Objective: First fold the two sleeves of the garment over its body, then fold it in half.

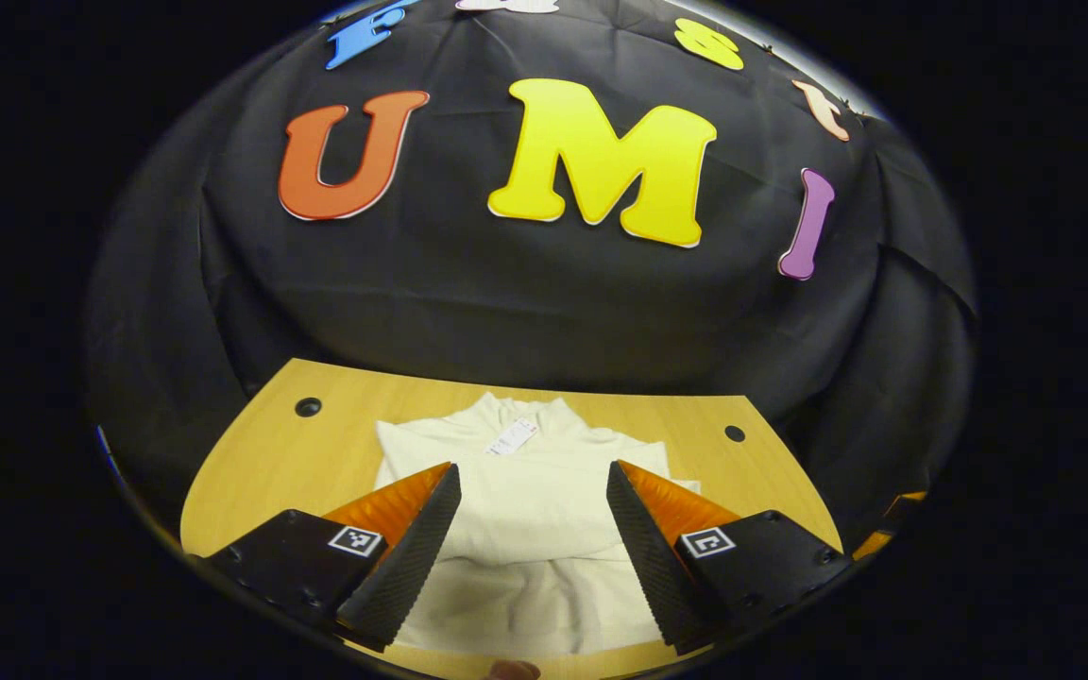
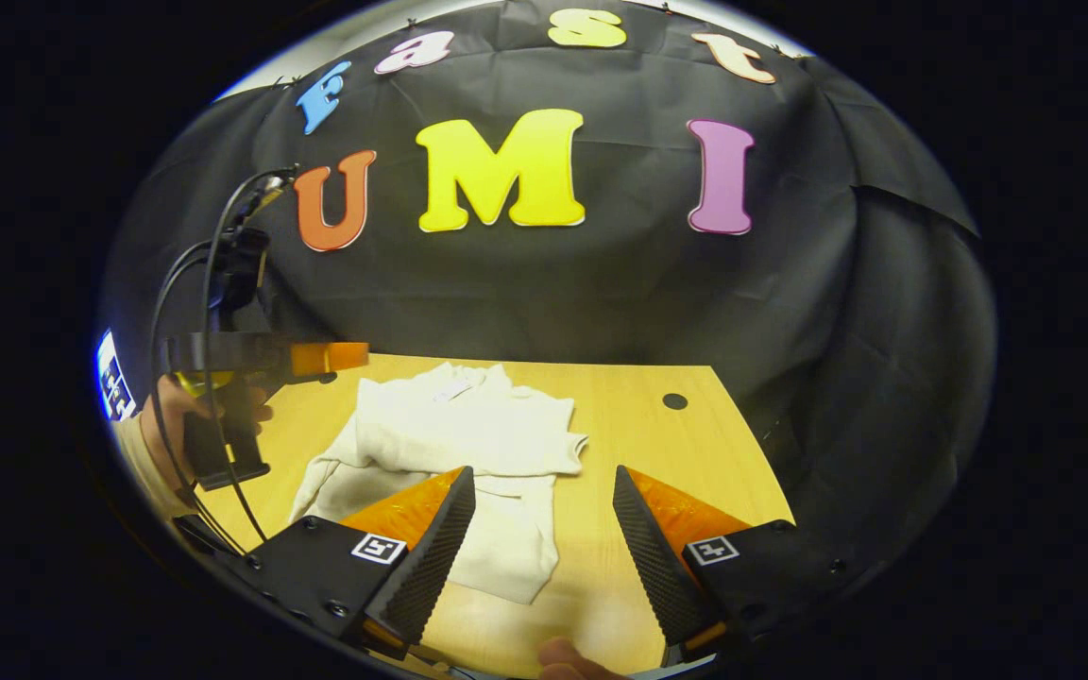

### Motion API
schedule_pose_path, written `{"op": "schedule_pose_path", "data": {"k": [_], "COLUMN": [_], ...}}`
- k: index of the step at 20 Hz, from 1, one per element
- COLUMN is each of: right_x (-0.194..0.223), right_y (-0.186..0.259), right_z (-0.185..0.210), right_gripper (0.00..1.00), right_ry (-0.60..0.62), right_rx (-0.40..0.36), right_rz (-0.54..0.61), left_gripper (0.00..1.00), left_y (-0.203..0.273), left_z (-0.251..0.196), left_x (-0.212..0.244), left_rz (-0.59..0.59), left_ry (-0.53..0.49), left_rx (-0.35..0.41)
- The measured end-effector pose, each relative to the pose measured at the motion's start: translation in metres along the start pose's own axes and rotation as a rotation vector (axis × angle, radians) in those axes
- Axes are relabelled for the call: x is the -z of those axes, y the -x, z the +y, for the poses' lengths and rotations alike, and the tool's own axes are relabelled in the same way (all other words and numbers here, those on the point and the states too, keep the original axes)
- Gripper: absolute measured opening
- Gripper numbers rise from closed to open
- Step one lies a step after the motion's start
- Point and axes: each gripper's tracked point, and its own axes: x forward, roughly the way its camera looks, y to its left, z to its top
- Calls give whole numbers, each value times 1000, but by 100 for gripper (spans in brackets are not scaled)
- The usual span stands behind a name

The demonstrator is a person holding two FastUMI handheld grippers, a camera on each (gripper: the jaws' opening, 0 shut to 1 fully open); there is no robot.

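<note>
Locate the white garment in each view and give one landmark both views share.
Left gripper view: the white garment lies low at centre on the wooden table, between the fingers.
Right gripper view: the garment lies left of centre, beyond the left-hand finger.
Shared landmark: the dark hole in the tabletop right of the garment.

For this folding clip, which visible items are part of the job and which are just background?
Part of the job:
- white garment, sleeves already folded over its body
- left gripper, open
- right gripper, open

Background:
- wooden table
- holes in the tabletop
</note>
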Motion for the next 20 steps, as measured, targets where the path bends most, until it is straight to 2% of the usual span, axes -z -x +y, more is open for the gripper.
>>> {"op": "schedule_pose_path", "data": {"k": [4, 8, 13, 15, 17, 20], "right_x": [11, 39, 104, 137, 171, 211], "right_y": [-14, -40, -68, -80, -86, -91], "right_z": [23, 31, 25, 18, 7, -2], "right_gripper": [92, 92, 92, 92, 92, 92], "right_ry": [23, 26, -16, -38, -53, -93], "right_rx": [-15, 10, 59, 93, 137, 185], "right_rz": [20, 103, 291, 378, 467, 603], "left_gripper": [98, 98, 98, 99, 99, 98], "left_y": [33, 50, 51, 49, 42, 34], "left_z": [41, 79, 114, 122, 129, 121], "left_x": [34, 88, 164, 195, 224, 252], "left_rz": [22, 113, 285, 367, 447, 566], "left_ry": [12, 57, 112, 168, 187, 204], "left_rx": [-69, -134, -187, -177, -189, -159]}}
